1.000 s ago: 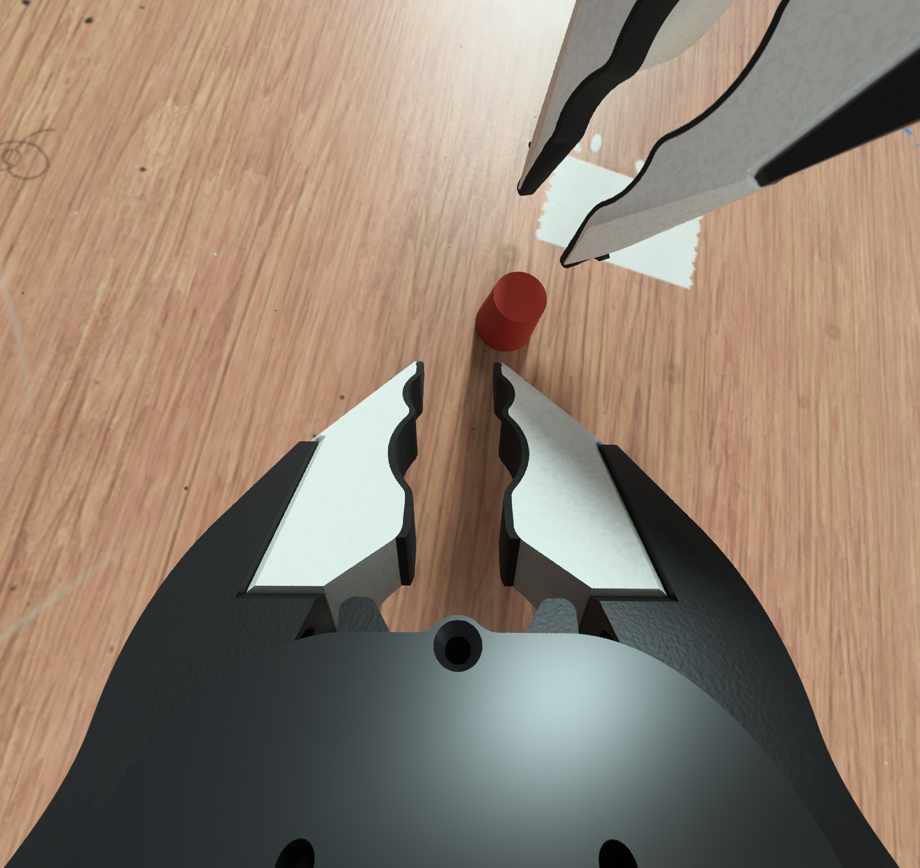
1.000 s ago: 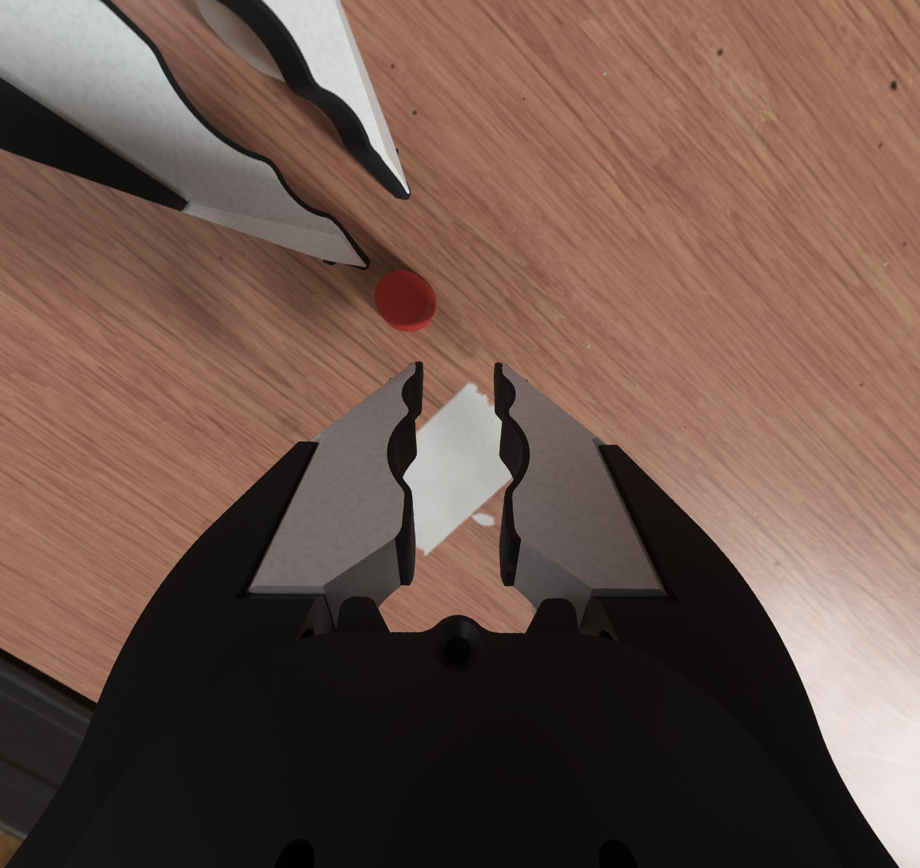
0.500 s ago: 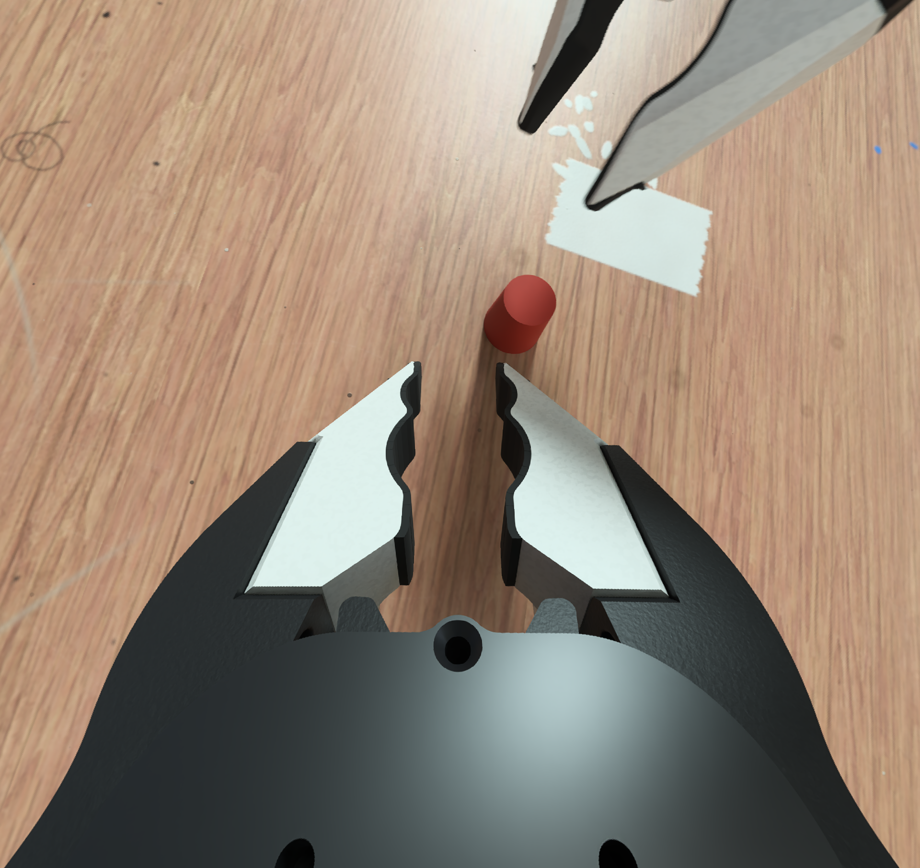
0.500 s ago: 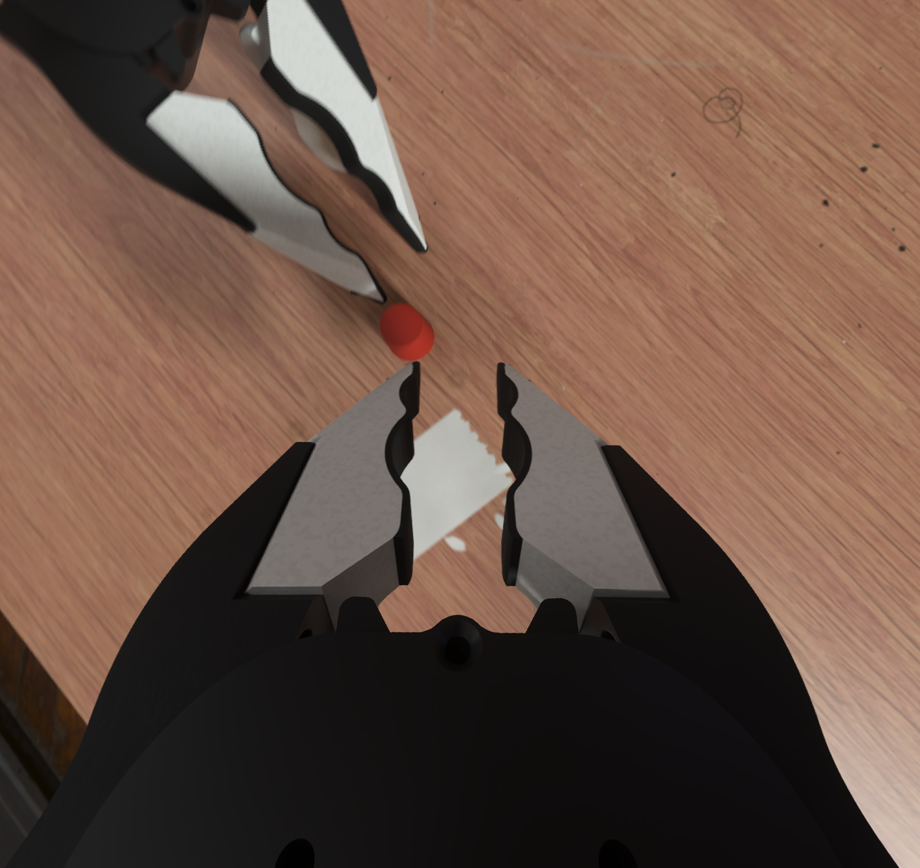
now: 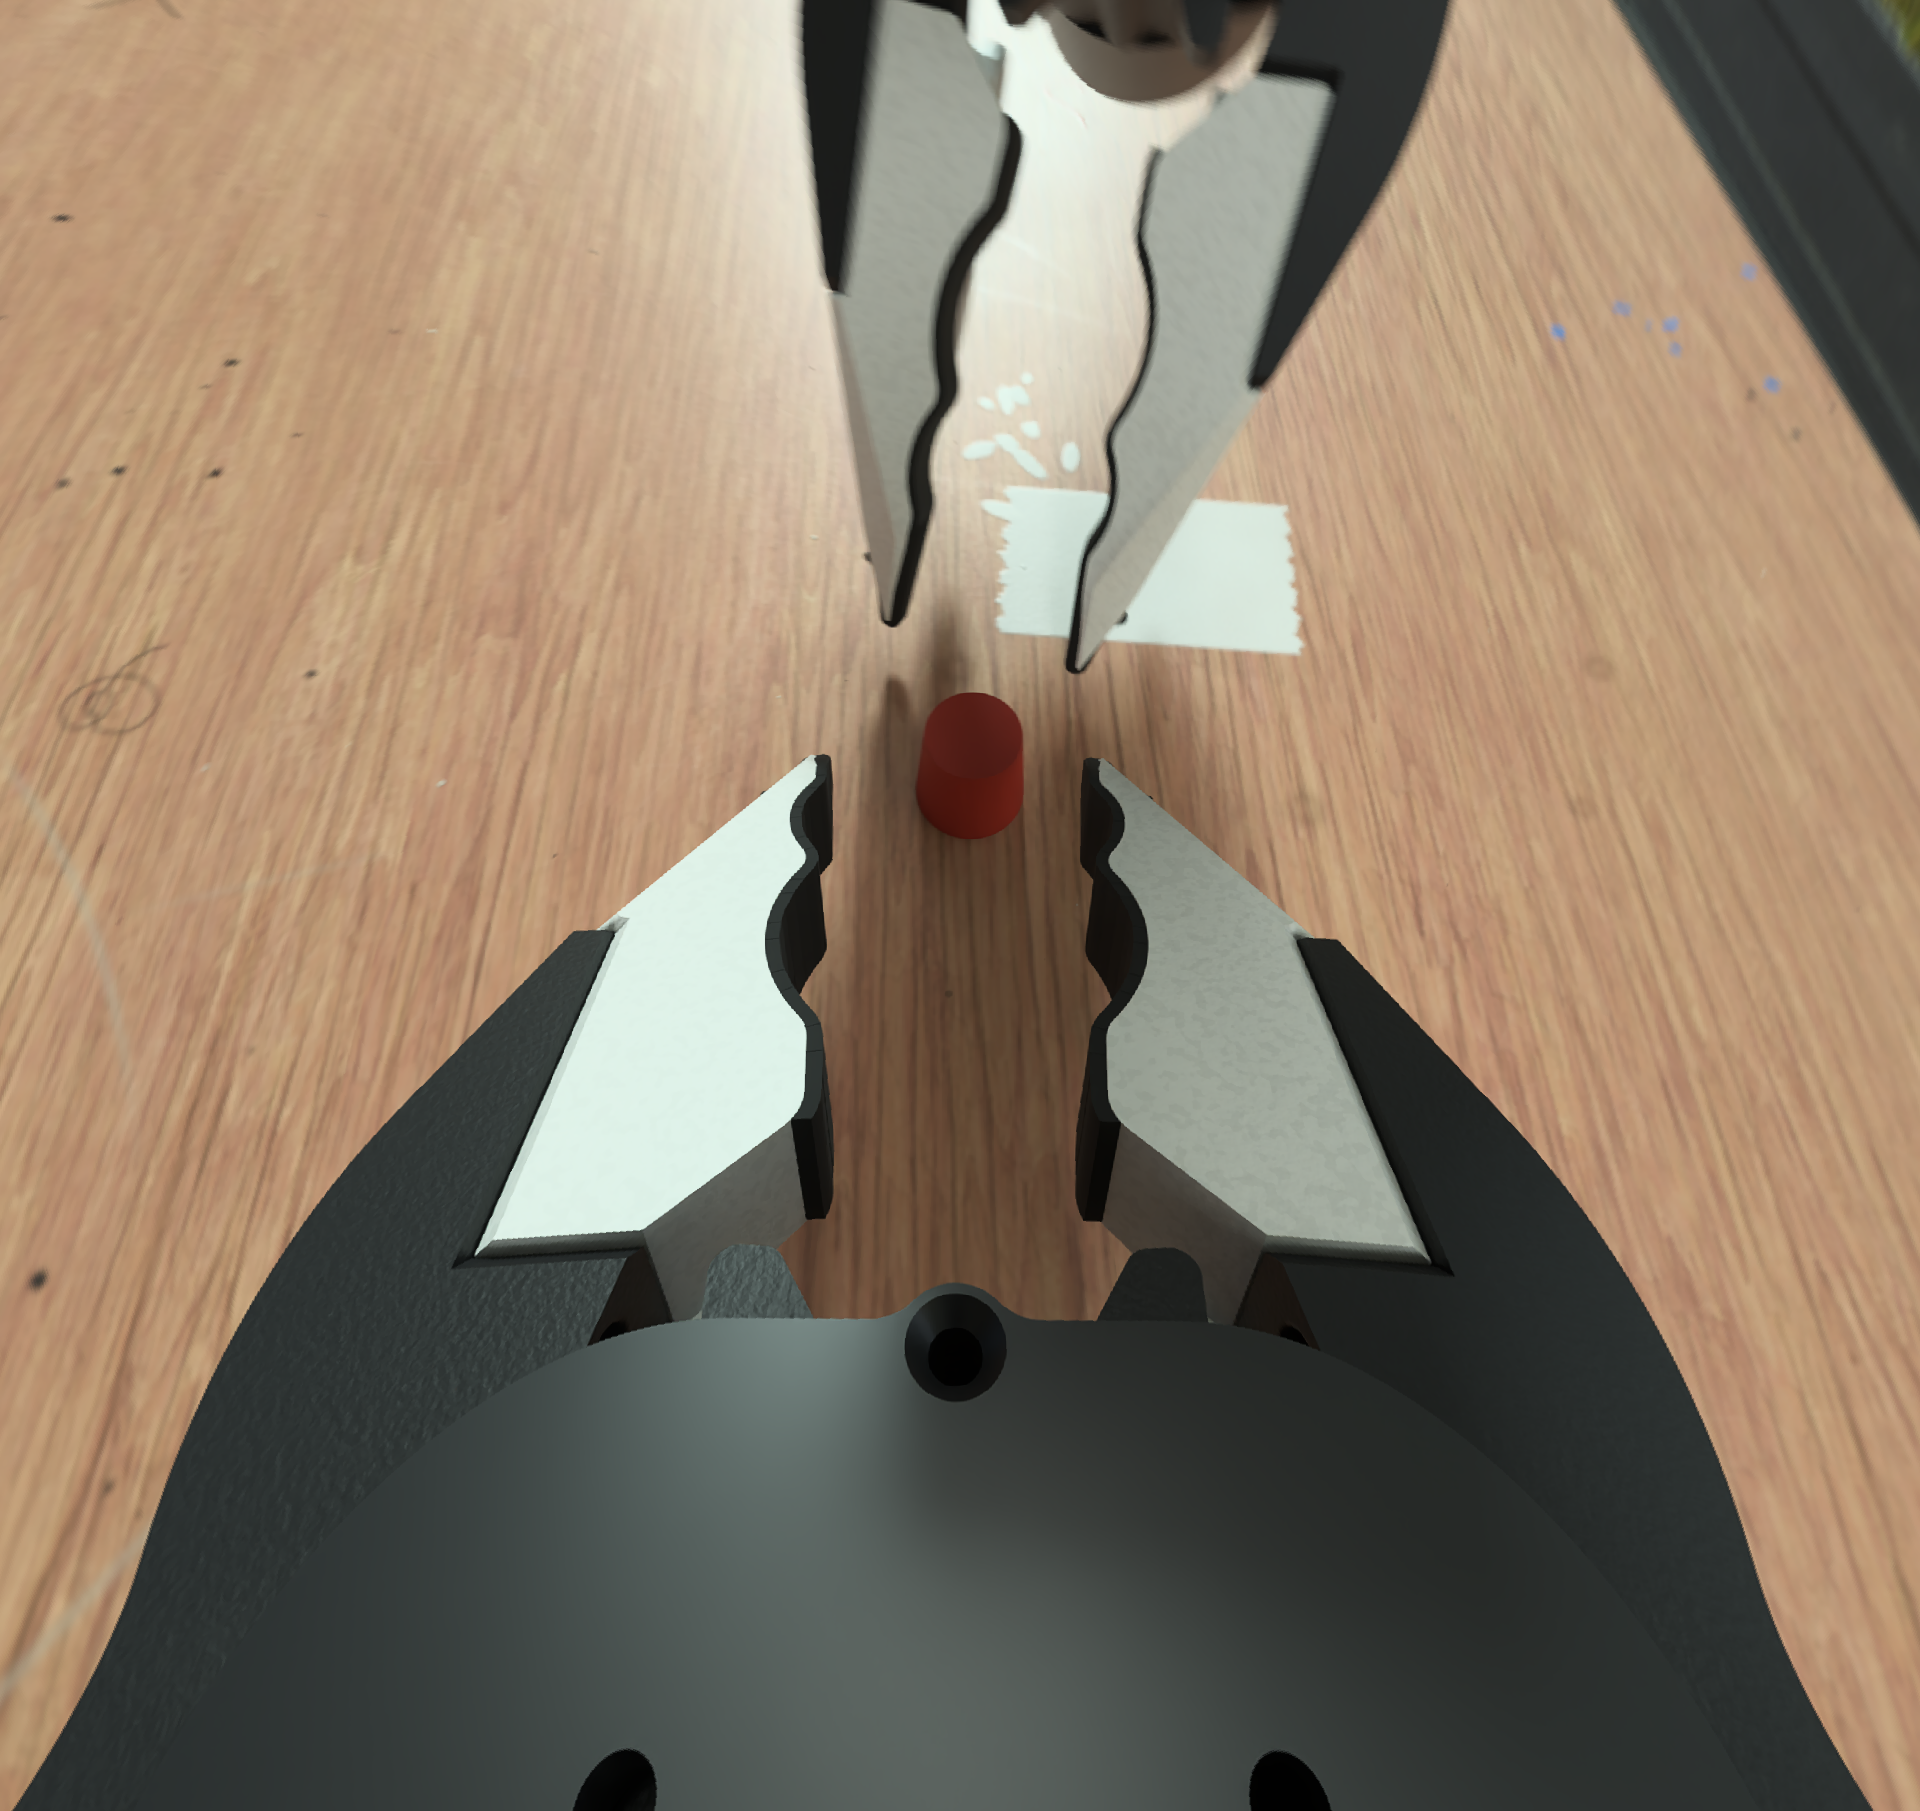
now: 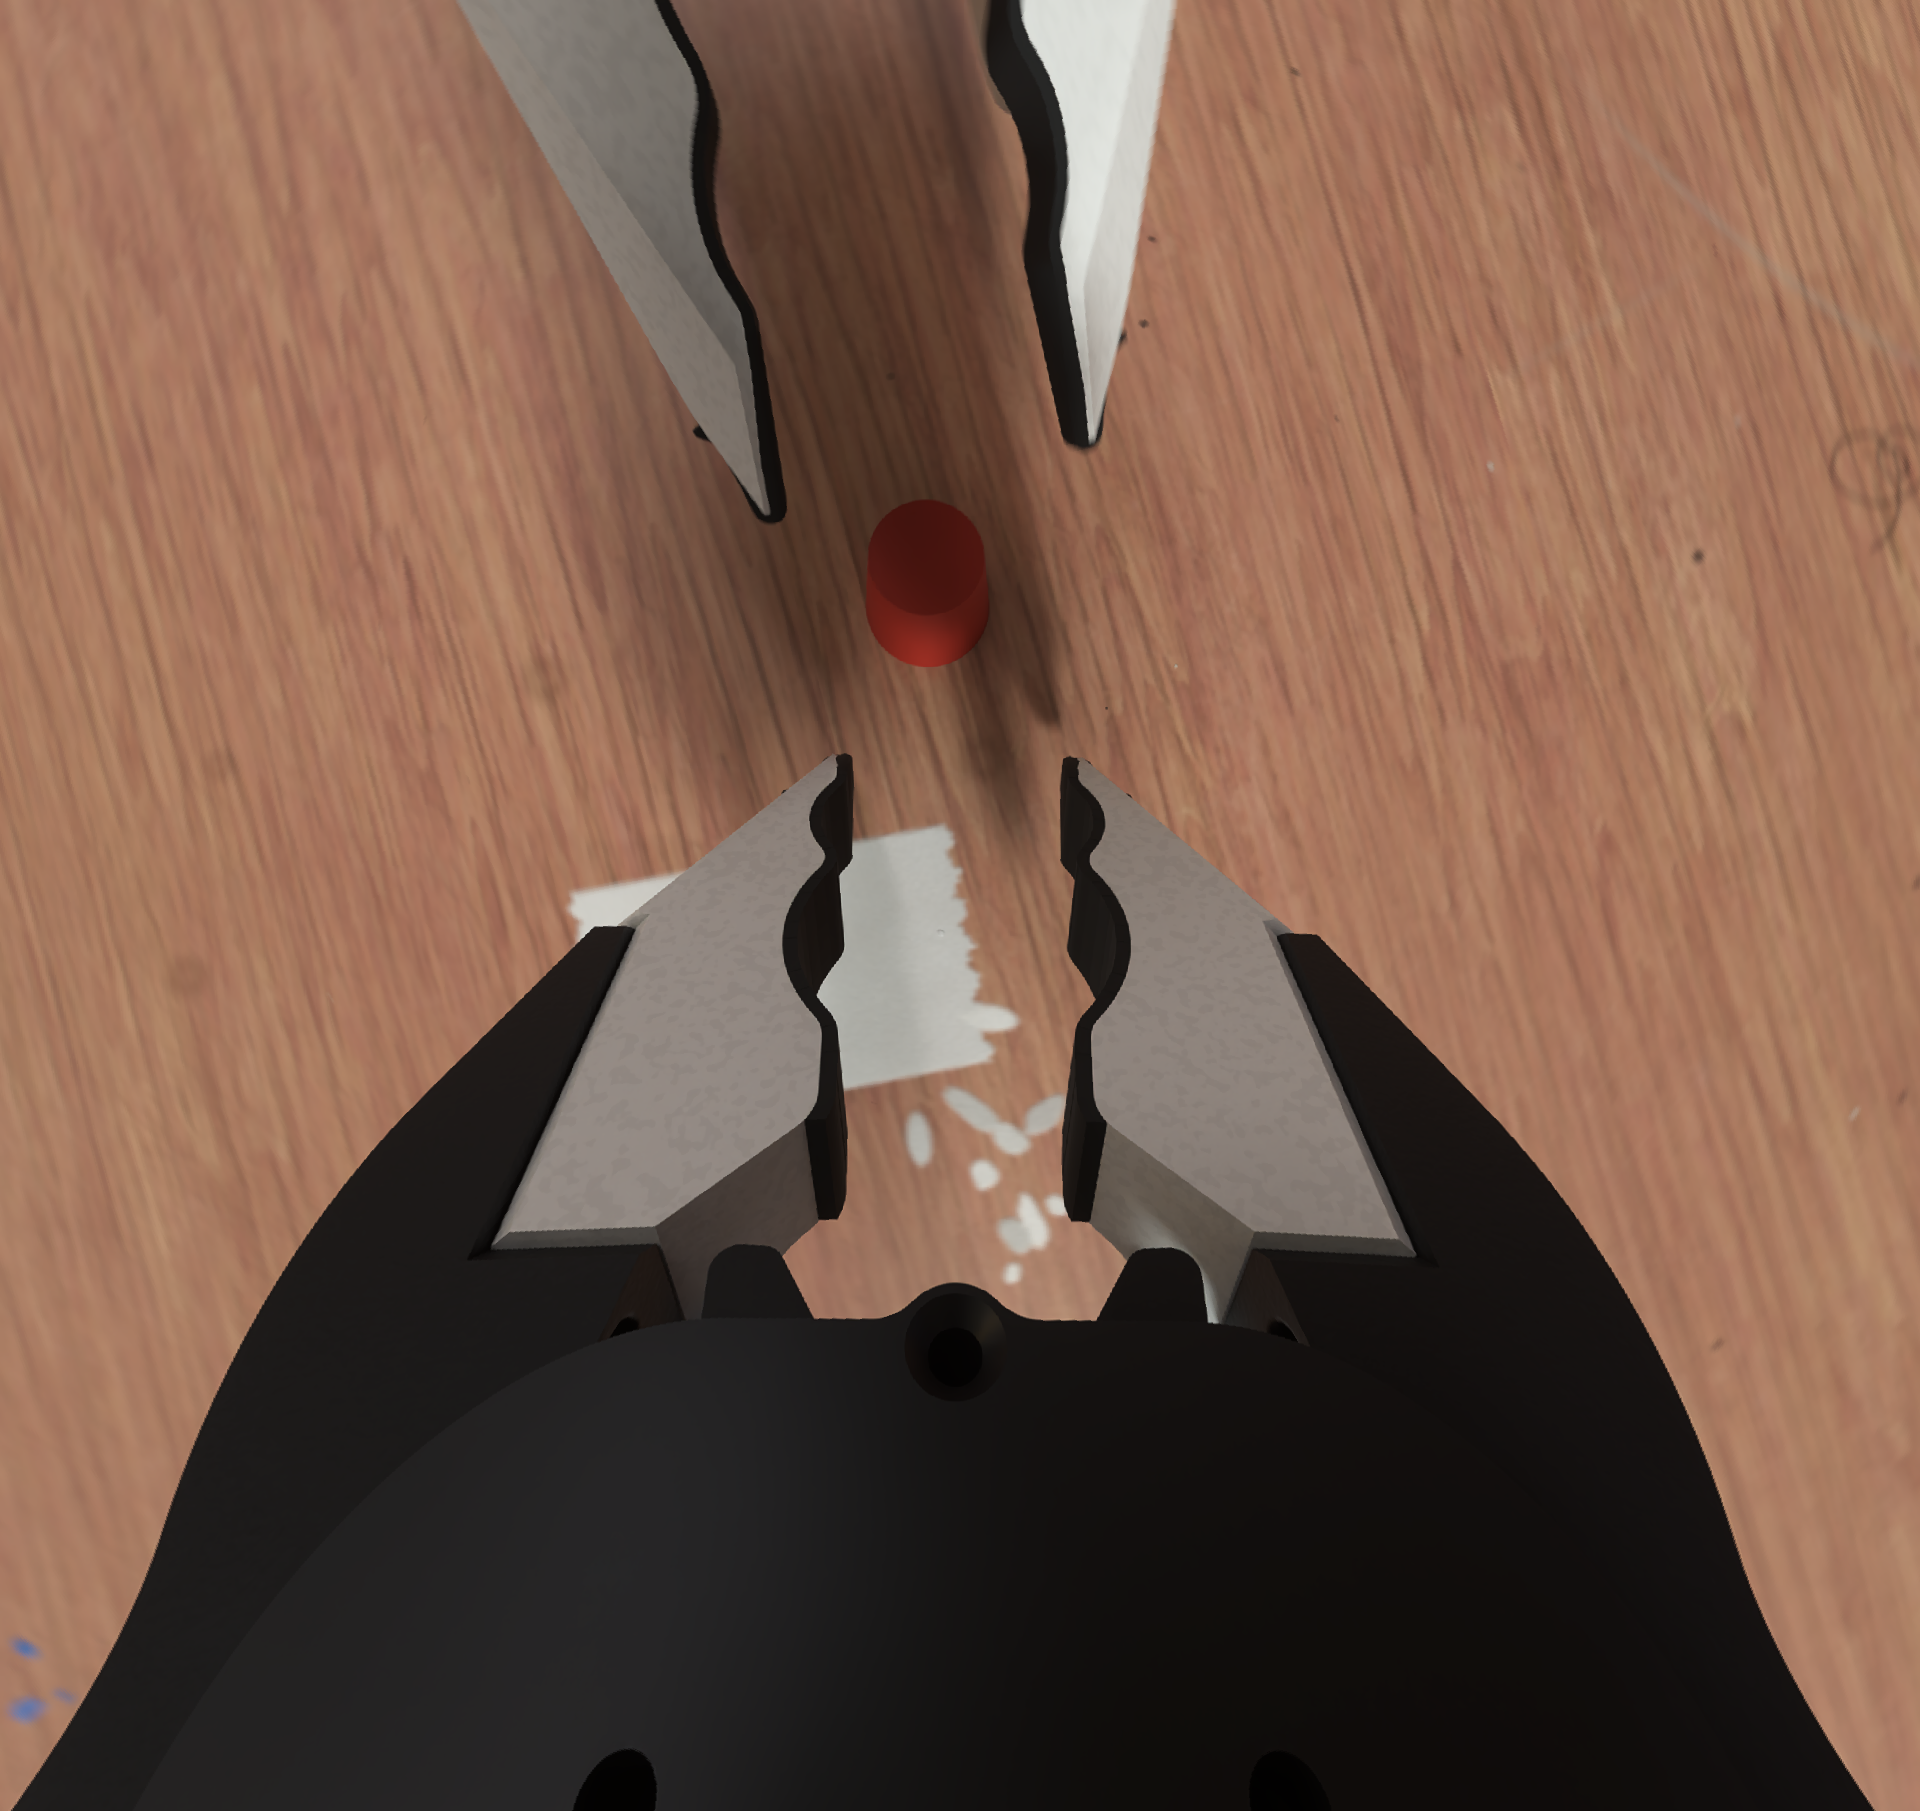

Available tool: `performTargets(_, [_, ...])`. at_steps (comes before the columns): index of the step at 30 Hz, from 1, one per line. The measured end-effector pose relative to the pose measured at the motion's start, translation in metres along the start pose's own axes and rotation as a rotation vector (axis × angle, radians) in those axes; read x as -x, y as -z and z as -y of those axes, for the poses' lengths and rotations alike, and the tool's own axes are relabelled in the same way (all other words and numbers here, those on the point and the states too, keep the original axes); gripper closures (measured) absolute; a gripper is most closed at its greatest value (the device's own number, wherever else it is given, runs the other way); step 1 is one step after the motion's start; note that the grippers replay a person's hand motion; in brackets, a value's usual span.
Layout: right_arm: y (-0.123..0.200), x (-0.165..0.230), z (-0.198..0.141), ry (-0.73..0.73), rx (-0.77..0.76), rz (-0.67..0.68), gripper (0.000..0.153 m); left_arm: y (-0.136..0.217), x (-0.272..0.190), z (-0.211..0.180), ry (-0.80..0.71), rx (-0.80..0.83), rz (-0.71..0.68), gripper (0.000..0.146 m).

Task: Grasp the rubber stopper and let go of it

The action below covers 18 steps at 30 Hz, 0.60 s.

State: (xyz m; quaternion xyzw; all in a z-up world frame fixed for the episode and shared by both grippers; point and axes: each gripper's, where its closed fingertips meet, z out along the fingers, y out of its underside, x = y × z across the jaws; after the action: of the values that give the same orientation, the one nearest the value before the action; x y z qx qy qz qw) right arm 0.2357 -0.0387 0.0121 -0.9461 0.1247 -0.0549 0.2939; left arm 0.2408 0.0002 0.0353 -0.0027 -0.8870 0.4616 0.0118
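Wood-grain tabletop (image 5: 416, 411) is seen in both wrist views, tan to reddish, marked with small dark specks and faint pencil scribbles. In the left wrist view a dark edge strip (image 5: 1766, 99) is seen running along the far right corner; the wood to the left of the grippers is bare to the picture's border. A white rectangular patch of tape (image 5: 1216, 572) is noted on the wood just beyond the stopper in the left wrist view, with small white flecks (image 5: 1013, 436) just past it. A few blue specks (image 5: 1662, 327) are recorded at the far right. The rubber stopper (image 5: 969, 764), red and short, is found standing upright on the wood, touched by nothing. The left gripper (image 5: 956, 764) is held with its jaws apart and empty; the stopper is seen between its two fingertips, a gap of bare wood being left on either side. In the left wrist view the right gripper (image 5: 982, 644) is seen pointing in from the far side, its jaws likewise apart and empty, its tips just short of the stopper and over the near edge of the tape. In the right wrist view the stopper (image 6: 925, 582) is seen ahead of the right gripper (image 6: 954, 759), clear of its tips, with the left gripper (image 6: 925, 483) facing it from the far side. The tape (image 6: 904, 961) is partly covered there by the right gripper's near-left finger.
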Motion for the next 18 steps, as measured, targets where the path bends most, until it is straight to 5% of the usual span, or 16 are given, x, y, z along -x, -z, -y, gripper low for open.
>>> performTargets(7, [0.008, -0.014, -0.006, 0.161, -0.033, 0.022, 0.110, -0.025, -0.004, -0.011, -0.065, 0.140, 0.002, 0.102])
performTargets(11, [0.032, -0.020, -0.009, 0.037, -0.147, -0.030, 0.098, -0.027, -0.002, -0.012, -0.069, 0.133, 0.017, 0.122])
performTargets(18, [0.045, -0.016, -0.031, -0.170, -0.268, -0.074, 0.094, -0.027, -0.001, -0.012, -0.039, 0.115, -0.012, 0.122])
